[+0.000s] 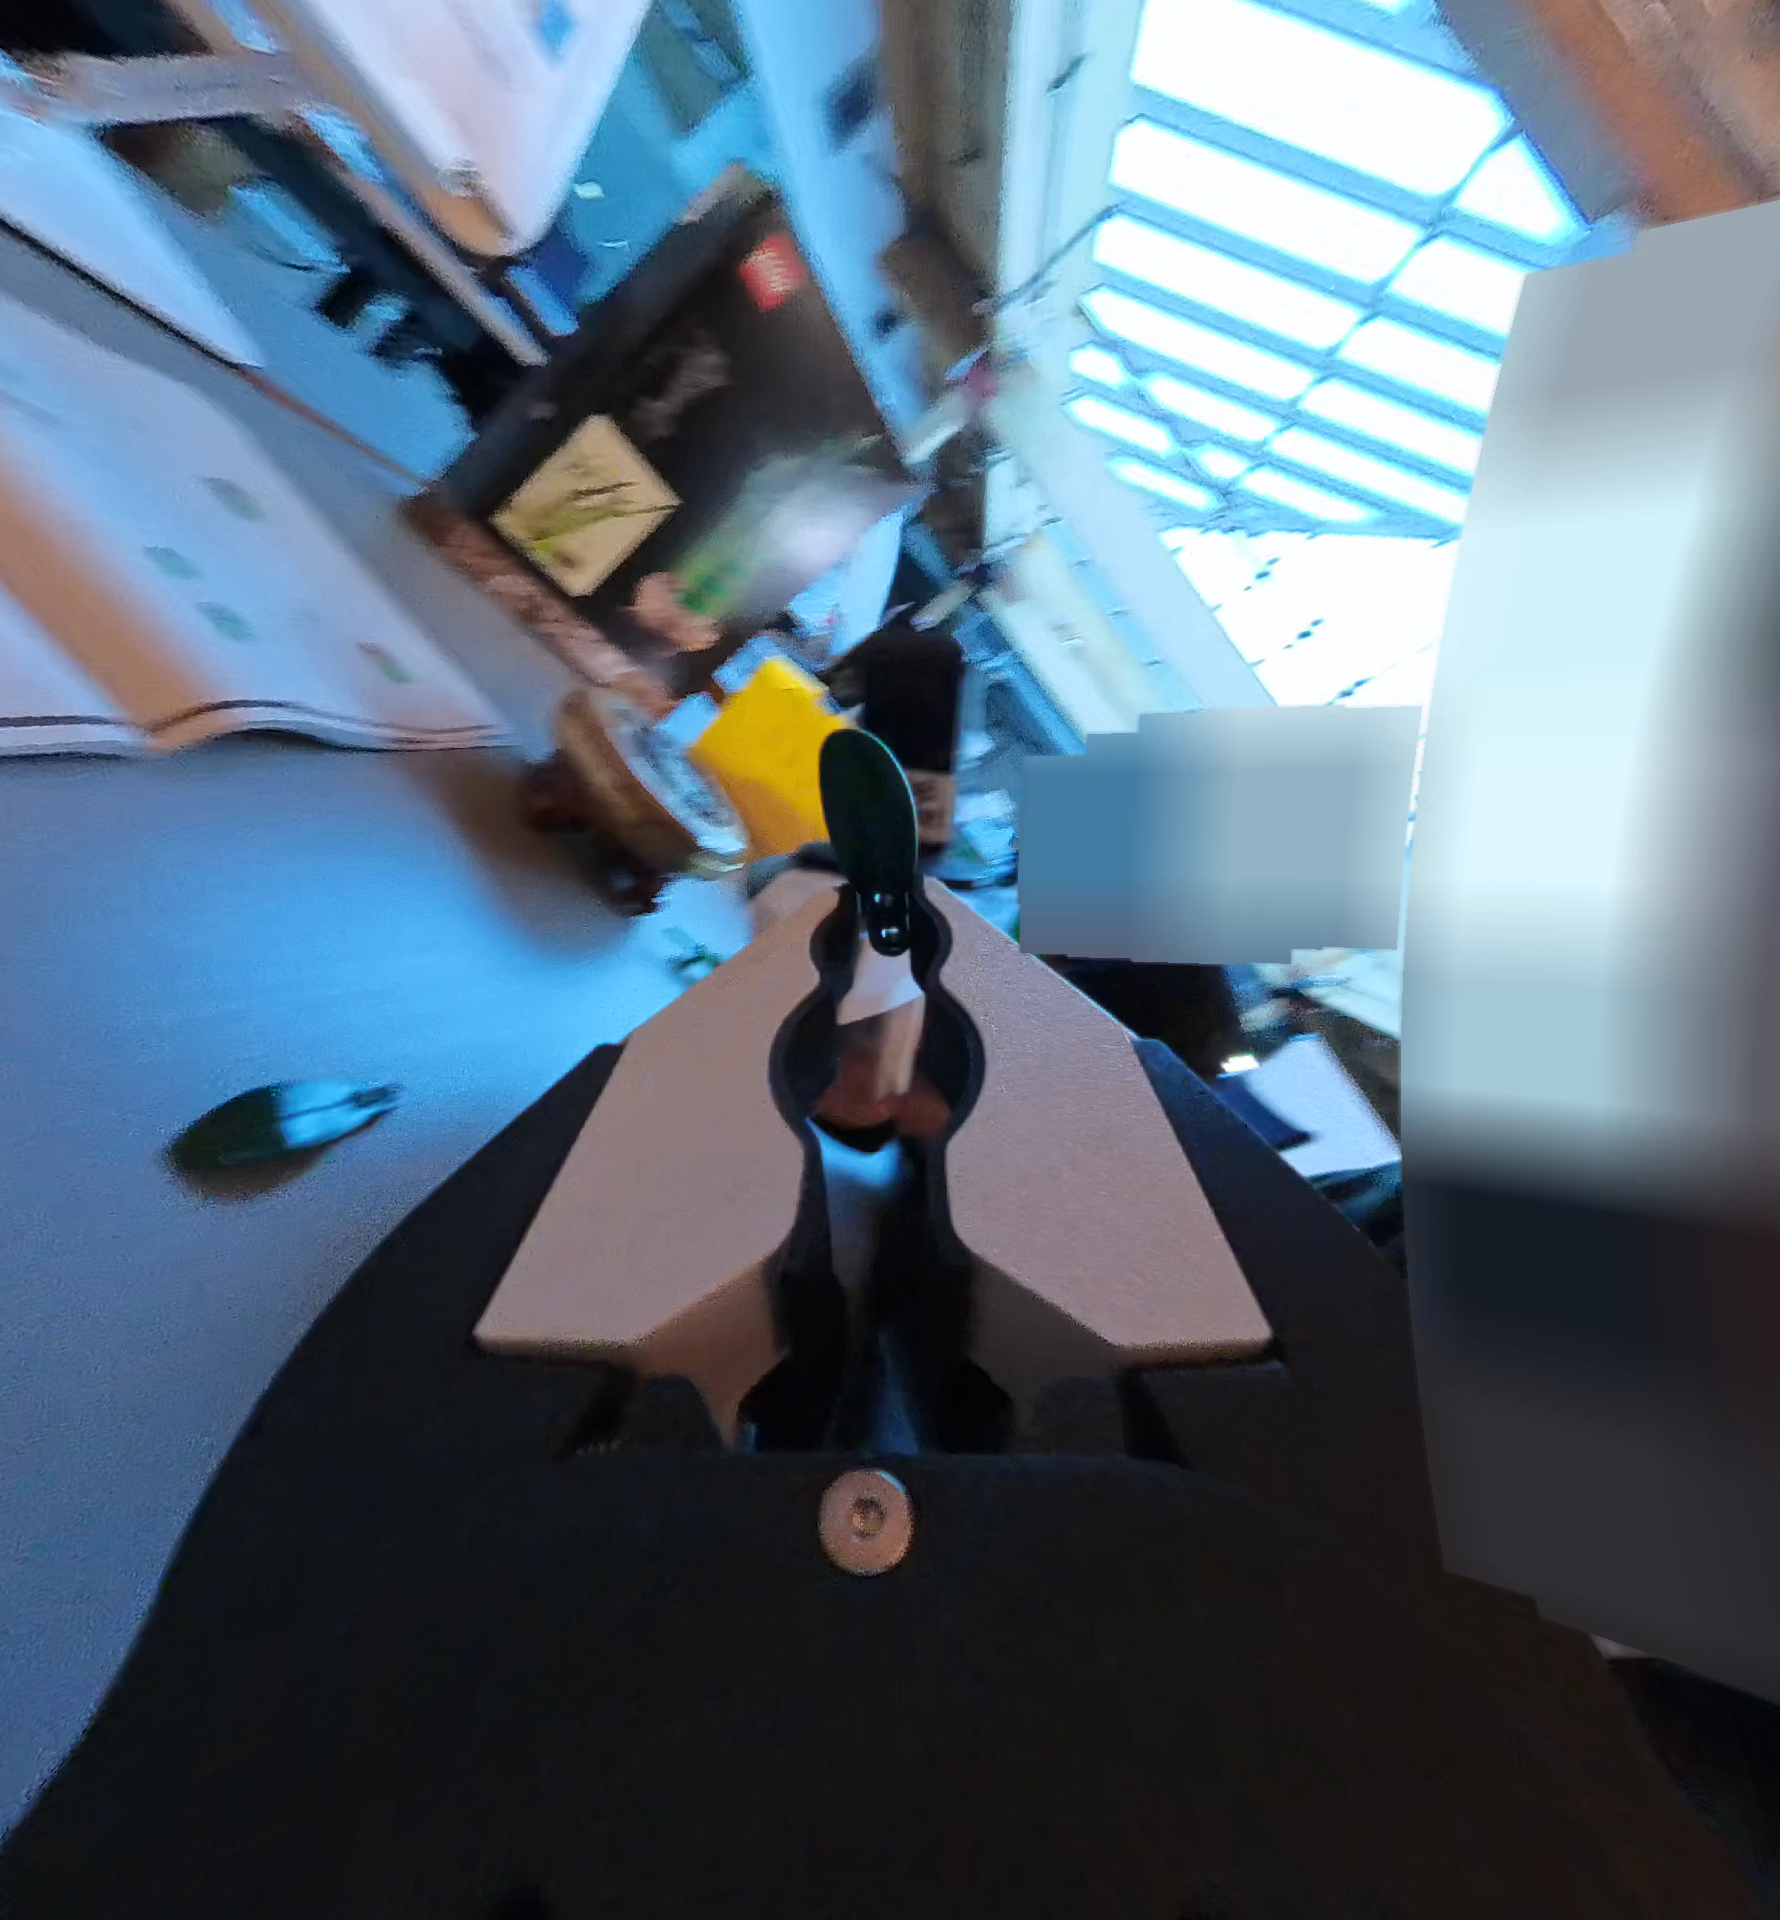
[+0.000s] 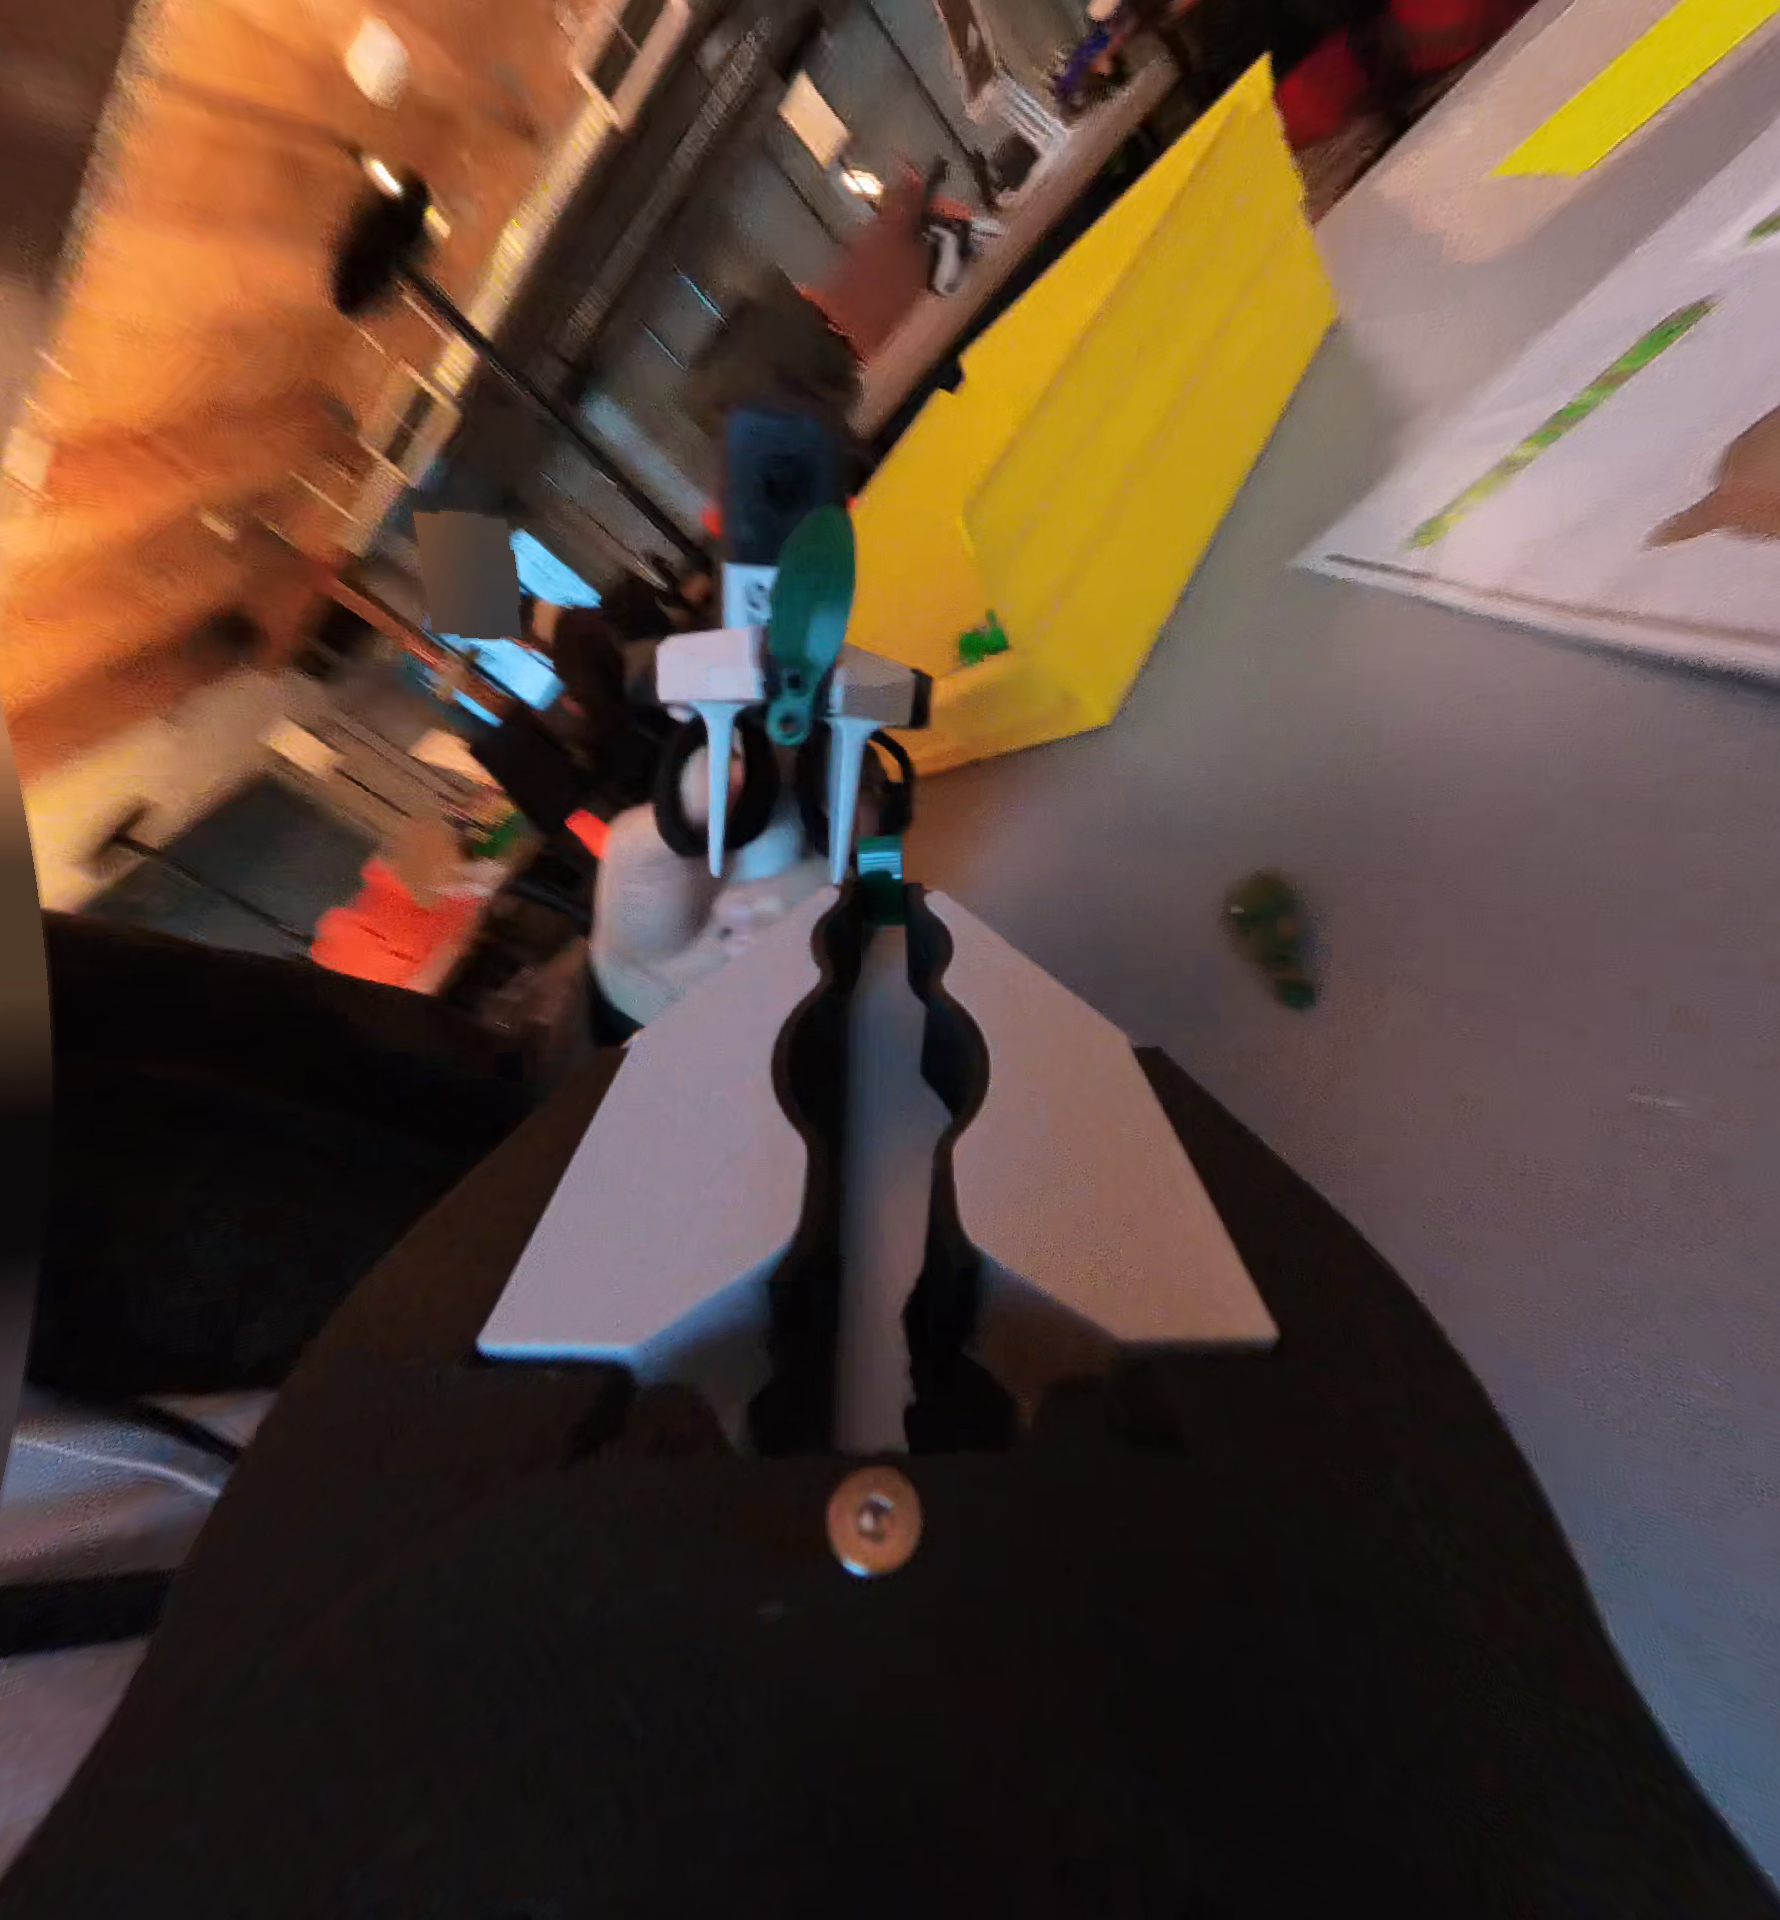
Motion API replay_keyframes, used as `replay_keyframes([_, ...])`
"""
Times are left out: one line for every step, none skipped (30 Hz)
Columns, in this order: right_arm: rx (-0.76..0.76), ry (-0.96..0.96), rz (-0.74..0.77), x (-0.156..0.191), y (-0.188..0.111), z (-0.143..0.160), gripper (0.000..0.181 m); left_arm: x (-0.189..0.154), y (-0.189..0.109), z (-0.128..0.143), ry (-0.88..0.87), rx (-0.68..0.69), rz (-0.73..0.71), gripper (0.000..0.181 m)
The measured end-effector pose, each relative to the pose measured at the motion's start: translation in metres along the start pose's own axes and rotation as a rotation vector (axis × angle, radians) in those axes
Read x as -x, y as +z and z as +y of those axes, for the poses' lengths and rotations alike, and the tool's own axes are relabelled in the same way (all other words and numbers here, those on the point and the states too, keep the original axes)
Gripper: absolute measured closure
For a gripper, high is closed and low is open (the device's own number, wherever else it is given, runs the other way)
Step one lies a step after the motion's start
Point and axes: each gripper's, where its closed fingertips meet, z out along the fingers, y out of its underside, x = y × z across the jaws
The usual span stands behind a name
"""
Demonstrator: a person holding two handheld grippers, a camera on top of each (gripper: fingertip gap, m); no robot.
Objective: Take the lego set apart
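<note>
My left gripper (image 1: pixel 881 909) is shut on the stem end of a dark green lego leaf (image 1: pixel 868 805), which sticks out past the fingertips above the grey table. My right gripper (image 2: pixel 878 902) is shut on a small green lego piece (image 2: pixel 878 871) at its fingertips. In the right wrist view the left gripper (image 2: pixel 790 727) shows farther off, facing me, with its green leaf (image 2: pixel 813 597) a short way from my small piece. The two pieces are apart. Another green leaf (image 1: pixel 278 1122) lies loose on the table; it also shows, blurred, in the right wrist view (image 2: pixel 1272 935).
A yellow bin (image 2: pixel 1094 468) stands on the table behind the grippers, with a small green piece (image 2: pixel 981 639) by its front; the bin also shows in the left wrist view (image 1: pixel 766 748). An open instruction booklet (image 2: pixel 1644 416) lies beside the bin. The grey table (image 1: pixel 190 935) spreads below. My hands' fingertips stand some 4 centimetres from each other.
</note>
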Motion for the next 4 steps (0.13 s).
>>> replay_keyframes([0.018,-0.047,0.026,-0.001,-0.001,0.001,0.175,0.008,-0.001,0.002,0.036,0.025,-0.065,0.174])
replay_keyframes([0.022,-0.072,0.032,0.000,0.000,0.000,0.175,0.012,-0.001,0.006,0.067,0.050,-0.106,0.174])
replay_keyframes([0.015,-0.081,0.030,0.001,0.000,-0.001,0.175,0.010,0.001,0.009,0.088,0.070,-0.109,0.174])
replay_keyframes([0.014,-0.077,0.030,0.000,0.001,0.000,0.175,0.000,0.004,0.010,0.099,0.075,-0.049,0.174])
